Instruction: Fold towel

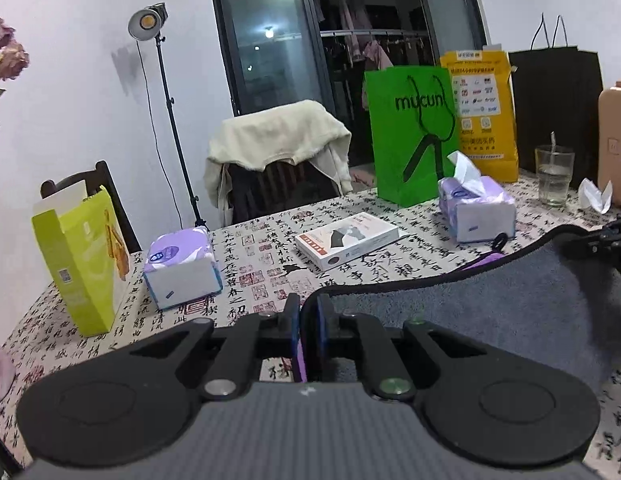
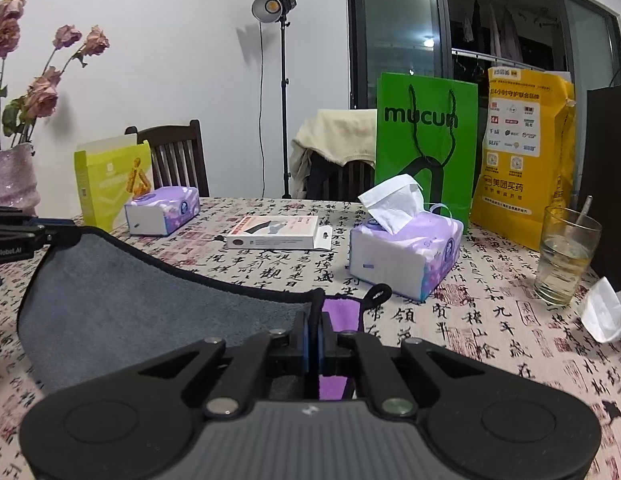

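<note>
A grey towel (image 1: 490, 312) with black trim and a purple underside is held up off the table between both grippers. My left gripper (image 1: 308, 308) is shut on one corner of it, the towel stretching to the right. My right gripper (image 2: 314, 312) is shut on the other corner, the towel (image 2: 130, 304) stretching left, purple side (image 2: 342, 312) and black hanging loop showing to the right of the fingers. Each view shows the other gripper at the towel's far end: the right one (image 1: 598, 240) and the left one (image 2: 14, 236).
On the calligraphy tablecloth (image 2: 490, 320): two purple tissue packs (image 2: 402, 252) (image 2: 162, 210), a flat white box (image 2: 274, 232), a green paper bag (image 2: 426, 140), a yellow bag (image 2: 522, 152), a glass of water (image 2: 566, 256), a yellow-green carton (image 1: 78, 264), a crumpled tissue (image 2: 606, 312). Chairs stand behind.
</note>
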Action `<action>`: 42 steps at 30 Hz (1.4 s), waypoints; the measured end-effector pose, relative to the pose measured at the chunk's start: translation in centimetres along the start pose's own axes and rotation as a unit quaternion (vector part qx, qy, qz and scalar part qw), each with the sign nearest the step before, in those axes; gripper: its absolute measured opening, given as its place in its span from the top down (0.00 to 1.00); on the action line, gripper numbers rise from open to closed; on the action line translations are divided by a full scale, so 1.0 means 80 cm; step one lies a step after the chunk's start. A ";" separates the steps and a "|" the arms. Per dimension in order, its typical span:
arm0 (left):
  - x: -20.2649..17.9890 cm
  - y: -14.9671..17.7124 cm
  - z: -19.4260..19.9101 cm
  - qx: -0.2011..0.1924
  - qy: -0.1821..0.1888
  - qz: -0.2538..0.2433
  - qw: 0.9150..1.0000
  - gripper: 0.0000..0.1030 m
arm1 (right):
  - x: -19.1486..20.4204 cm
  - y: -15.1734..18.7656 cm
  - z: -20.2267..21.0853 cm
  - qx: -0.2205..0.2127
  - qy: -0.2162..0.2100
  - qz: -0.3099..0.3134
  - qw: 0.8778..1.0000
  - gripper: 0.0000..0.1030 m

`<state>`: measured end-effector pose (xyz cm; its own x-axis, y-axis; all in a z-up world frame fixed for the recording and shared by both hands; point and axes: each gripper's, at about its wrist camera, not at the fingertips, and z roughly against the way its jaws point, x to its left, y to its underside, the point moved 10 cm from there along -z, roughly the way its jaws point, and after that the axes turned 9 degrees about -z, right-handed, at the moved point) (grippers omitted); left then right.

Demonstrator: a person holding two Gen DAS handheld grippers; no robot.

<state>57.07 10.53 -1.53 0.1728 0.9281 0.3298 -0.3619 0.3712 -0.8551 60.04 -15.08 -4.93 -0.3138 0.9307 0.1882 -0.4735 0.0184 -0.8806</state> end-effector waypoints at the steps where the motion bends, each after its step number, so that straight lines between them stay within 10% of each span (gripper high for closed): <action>1: 0.002 0.000 -0.006 0.001 0.002 0.002 1.000 0.90 | -0.002 -0.003 -0.007 0.004 -0.001 0.000 1.000 0.96; 20: 0.018 0.026 -0.138 0.073 0.025 0.044 0.996 0.88 | -0.044 -0.015 -0.130 0.067 0.016 -0.022 0.997 0.95; 25: 0.027 0.036 -0.143 0.067 0.011 0.057 0.996 0.23 | -0.055 -0.005 -0.145 0.076 0.031 -0.037 0.996 0.76; 33: 0.023 0.033 -0.140 0.070 0.018 0.044 0.996 0.03 | -0.057 -0.012 -0.140 0.062 0.031 -0.050 0.996 0.19; 42: 0.033 0.038 -0.128 0.080 0.005 0.063 0.995 0.00 | -0.049 -0.020 -0.124 0.044 0.032 -0.047 0.997 0.09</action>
<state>65.83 13.83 -7.32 0.1256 0.9676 0.2191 -0.5221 0.2522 -0.8147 70.18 -15.10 -8.59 -0.2126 0.9480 0.2370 -0.5689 0.0772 -0.8188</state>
